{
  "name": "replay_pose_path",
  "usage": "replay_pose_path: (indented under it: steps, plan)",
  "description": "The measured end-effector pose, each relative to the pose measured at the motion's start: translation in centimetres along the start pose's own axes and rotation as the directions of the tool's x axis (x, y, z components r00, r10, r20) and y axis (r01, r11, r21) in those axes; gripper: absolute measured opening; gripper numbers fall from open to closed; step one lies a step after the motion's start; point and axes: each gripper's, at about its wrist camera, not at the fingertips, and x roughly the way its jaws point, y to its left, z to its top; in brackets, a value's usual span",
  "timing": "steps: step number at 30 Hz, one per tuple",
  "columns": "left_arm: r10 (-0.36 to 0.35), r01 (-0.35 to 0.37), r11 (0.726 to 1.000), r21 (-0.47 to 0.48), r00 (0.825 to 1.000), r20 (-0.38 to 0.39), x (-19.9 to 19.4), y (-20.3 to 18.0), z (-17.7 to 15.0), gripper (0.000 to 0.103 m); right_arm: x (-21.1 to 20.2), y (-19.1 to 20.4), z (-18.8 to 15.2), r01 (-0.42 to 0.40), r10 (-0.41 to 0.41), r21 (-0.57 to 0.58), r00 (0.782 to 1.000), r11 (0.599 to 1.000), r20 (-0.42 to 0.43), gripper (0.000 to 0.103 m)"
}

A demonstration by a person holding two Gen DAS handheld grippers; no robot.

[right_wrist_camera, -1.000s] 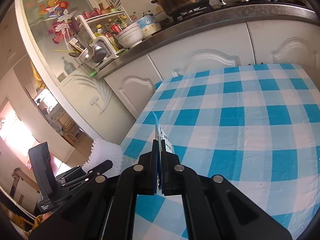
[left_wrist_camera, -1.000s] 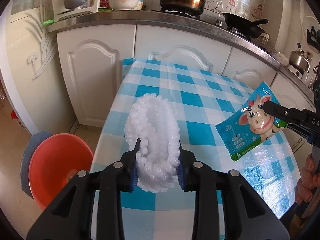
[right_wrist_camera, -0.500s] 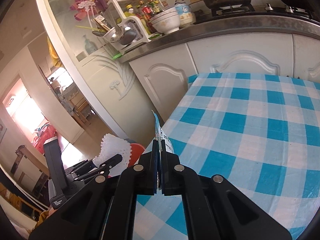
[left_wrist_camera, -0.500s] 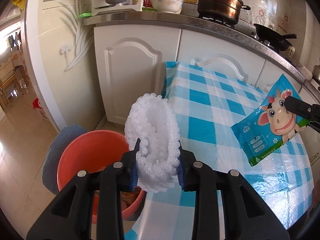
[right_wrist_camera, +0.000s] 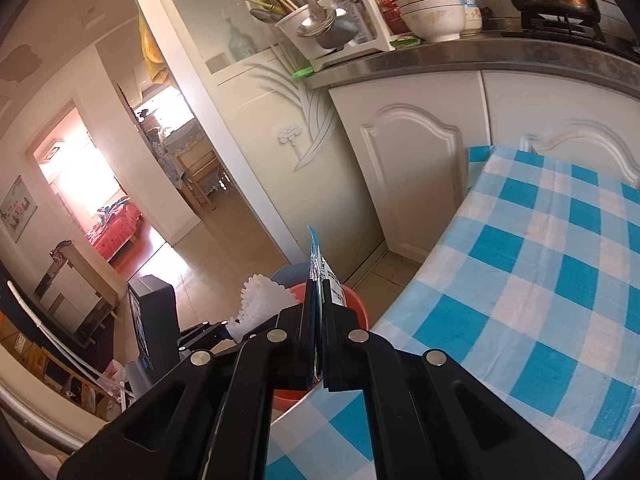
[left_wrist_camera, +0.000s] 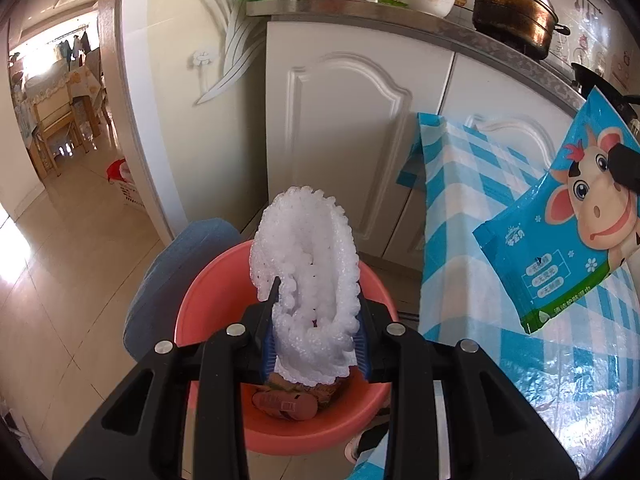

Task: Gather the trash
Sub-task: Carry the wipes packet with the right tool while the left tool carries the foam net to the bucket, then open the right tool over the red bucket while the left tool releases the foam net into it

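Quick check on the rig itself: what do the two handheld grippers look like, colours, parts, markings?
Both the left gripper and right gripper are matte black plastic, with angular forked arms and round silver screw heads. The fingers carry blue ribbed pads on their inner faces. Seen from the right wrist camera, the left unit has a boxy black body. No cables, sleeves or readable markings show.

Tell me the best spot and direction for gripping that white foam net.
Grip the foam net across its lower end, coming from below along its length, as the left tongs do now over the red basin. It is a soft, folded, trough-like sleeve standing upright, so pinching both walls together near the base seems the surest hold, leaving the top free to drop clear.
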Motion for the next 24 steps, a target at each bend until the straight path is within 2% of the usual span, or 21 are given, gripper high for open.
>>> replay_pose_path:
  steps: [12,24]
  plan:
    - [0.052,-0.056,0.997,-0.050,0.996,-0.070,3.1,3.4,-1.1,0.032,7.9,2.6,-0.3,-0.049,0.042,-0.057,0.991,0.997,-0.124,0.002]
    - [0.064,-0.070,0.996,-0.057,0.992,-0.111,4.9,4.5,-1.9,0.032,12.6,2.7,-1.2,-0.049,0.034,-0.067,0.976,0.997,-0.215,0.002]
